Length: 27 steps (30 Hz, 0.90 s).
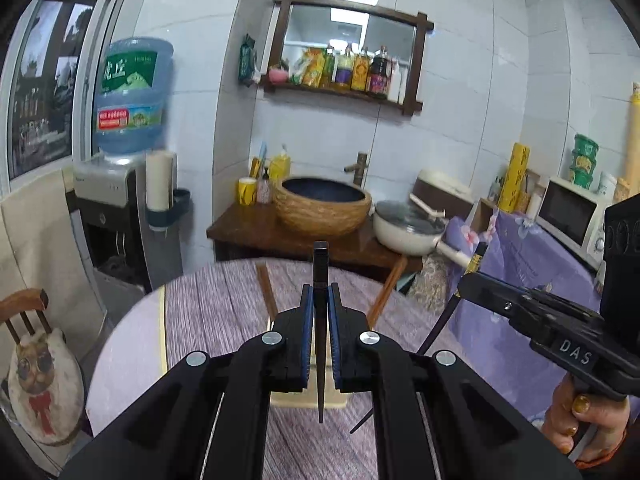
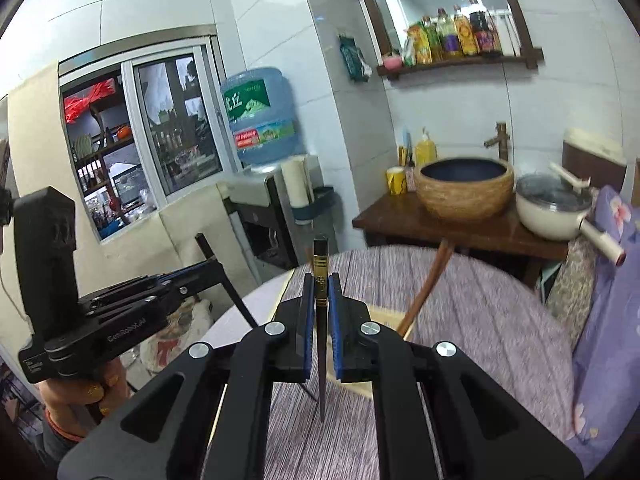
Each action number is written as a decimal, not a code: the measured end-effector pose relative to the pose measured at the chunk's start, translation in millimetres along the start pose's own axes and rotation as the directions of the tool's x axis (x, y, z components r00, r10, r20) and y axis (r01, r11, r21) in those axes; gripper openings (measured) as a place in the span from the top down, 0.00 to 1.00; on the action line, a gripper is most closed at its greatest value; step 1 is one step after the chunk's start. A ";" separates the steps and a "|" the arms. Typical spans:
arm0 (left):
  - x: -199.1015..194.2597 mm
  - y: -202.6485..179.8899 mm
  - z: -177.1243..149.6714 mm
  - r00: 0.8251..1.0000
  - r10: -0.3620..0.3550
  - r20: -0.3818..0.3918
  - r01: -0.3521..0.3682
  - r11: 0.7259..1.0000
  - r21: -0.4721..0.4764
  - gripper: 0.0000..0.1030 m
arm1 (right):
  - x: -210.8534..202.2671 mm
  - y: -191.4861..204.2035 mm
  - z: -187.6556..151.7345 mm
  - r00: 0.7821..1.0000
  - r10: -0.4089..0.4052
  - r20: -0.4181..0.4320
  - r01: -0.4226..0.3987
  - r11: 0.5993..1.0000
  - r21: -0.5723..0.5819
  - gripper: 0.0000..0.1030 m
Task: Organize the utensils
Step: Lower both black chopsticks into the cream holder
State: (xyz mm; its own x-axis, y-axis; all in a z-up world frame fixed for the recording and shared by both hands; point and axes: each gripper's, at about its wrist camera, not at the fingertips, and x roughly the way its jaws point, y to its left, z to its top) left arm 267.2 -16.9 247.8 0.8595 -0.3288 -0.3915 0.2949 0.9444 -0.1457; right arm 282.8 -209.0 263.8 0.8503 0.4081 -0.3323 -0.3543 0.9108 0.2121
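In the left wrist view my left gripper (image 1: 320,292) is shut on a plain black chopstick (image 1: 320,264) that stands upright between the blue pads, tip down over the table. At the right of that view my right gripper (image 1: 464,284) grips a black chopstick with a gold band (image 1: 478,258), slanting down to the left. The right wrist view shows the right gripper (image 2: 320,280) shut on that gold-banded chopstick (image 2: 320,260), and the left gripper (image 2: 212,264) at the left with its chopstick (image 2: 236,300). Brown wooden chopsticks (image 1: 266,288) (image 2: 428,284) stick up from a pale wooden holder (image 1: 296,402) (image 2: 384,314) below both grippers.
A round table with a purple-grey striped cloth (image 1: 208,312) lies beneath. Behind it stand a dark wooden counter with a woven basin (image 1: 322,206) and a white lidded pan (image 1: 408,228), a water dispenser (image 1: 120,200), a microwave (image 1: 572,216), and a chair with a cushion (image 1: 40,376) at left.
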 end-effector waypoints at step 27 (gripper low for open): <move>110.6 -6.6 -41.5 0.992 0.091 -0.084 -0.087 0.995 0.052 0.92 | 124.1 -42.5 -43.2 0.980 -0.186 -0.075 0.188 0.982 0.011 0.92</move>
State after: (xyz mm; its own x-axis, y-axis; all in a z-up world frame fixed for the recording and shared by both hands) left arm 343.0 -59.8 167.8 0.8446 -0.2408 -0.4782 0.2402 0.9686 -0.0636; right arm 386.5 -194.3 173.9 0.8698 0.2348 -0.4340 -0.1840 0.9704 0.1562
